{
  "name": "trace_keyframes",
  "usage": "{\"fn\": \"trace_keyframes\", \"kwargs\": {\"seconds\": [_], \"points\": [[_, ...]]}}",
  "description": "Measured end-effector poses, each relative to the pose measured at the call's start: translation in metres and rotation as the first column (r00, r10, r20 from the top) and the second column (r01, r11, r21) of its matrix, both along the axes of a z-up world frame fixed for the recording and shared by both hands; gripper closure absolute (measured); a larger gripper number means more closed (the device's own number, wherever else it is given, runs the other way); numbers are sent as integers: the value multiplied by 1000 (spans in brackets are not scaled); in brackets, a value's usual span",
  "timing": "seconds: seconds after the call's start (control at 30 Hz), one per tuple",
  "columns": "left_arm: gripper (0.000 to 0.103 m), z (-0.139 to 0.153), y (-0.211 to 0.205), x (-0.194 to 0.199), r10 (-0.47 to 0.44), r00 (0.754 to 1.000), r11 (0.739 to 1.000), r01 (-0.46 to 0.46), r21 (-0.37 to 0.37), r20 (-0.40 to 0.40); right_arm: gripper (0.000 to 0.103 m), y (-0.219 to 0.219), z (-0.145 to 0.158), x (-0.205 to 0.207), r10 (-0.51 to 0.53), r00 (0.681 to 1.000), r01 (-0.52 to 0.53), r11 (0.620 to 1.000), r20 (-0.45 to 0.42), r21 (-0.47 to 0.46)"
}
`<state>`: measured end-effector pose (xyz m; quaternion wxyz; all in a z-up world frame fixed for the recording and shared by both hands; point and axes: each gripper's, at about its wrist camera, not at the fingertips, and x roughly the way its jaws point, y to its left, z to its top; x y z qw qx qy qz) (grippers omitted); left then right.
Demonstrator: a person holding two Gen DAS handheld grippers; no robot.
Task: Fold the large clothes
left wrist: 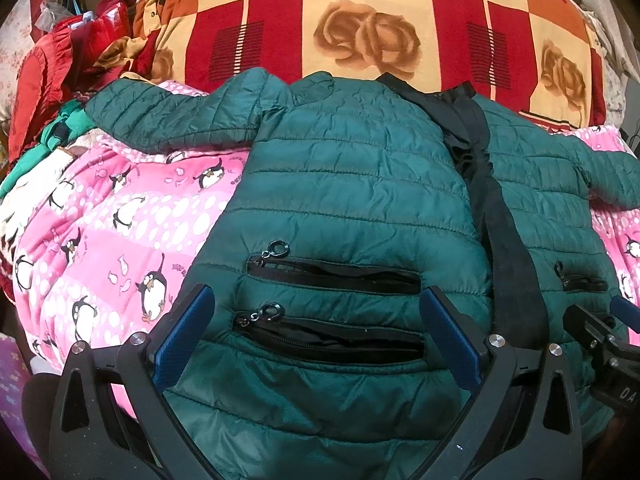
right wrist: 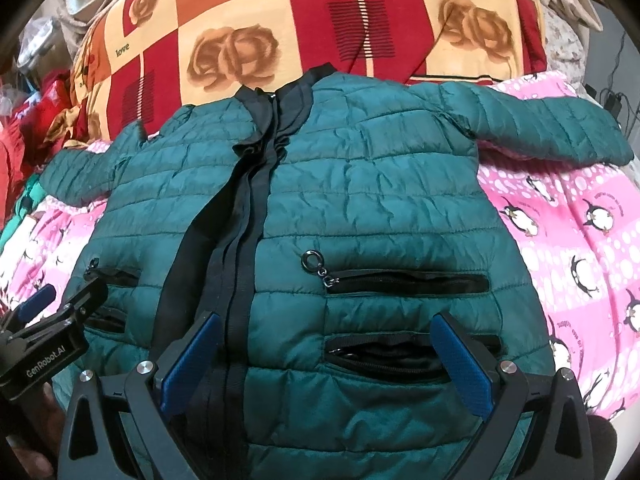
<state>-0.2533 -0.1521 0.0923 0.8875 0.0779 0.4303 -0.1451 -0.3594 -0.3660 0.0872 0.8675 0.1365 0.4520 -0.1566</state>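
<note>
We see left wrist view looking forward and down along open left gripper (left wrist: pixel 316 320), close over jacket (left wrist: pixel 360 184) hem, zip strip at frame right. Right wrist view faces same way past right gripper (right wrist: pixel 324 348), equally close, zip strip left of centre. Both views share jacket, pink penguin sheet (left wrist: pixel 120 232) and rose-print blanket (left wrist: pixel 360 32) along top; each catches other gripper at lower edge.

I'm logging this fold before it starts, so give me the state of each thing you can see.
green puffer jacket: spread flat, front up, not yet folded
sleeves: stretched out sideways
front zipper: closed
pocket zippers: gaping open
left gripper: open, above hem
right gripper: open, above hem
penguin blanket: spread under jacket
</note>
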Motion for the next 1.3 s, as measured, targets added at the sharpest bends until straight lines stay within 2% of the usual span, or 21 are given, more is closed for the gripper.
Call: {"fn": "trace_keyframes", "kwargs": {"seconds": [0.13, 0.37, 0.63, 0.97, 1.3], "points": [[1, -1, 0, 1, -1, 1000, 1000, 1, -3, 3, 0, 6, 1, 4, 21, 1000, -21, 999, -7, -41], [1, -2, -1, 4, 6, 1000, 1000, -6, -4, -2, 0, 9, 2, 11, 40, 999, -41, 997, -7, -60], [1, -1, -1, 8, 7, 1000, 1000, -7, -3, 7, 0, 9, 1, 16, 60, 998, -59, 997, 6, -41], [1, -1, -3, 10, 12, 1000, 1000, -12, -4, 1, 0, 11, 4, 22, 47, 999, -47, 994, -1, -97], [1, -2, -5, 12, 11, 1000, 1000, -11, -5, -5, 0, 10, 4, 25, 43, 999, -44, 994, -11, -105]]}}
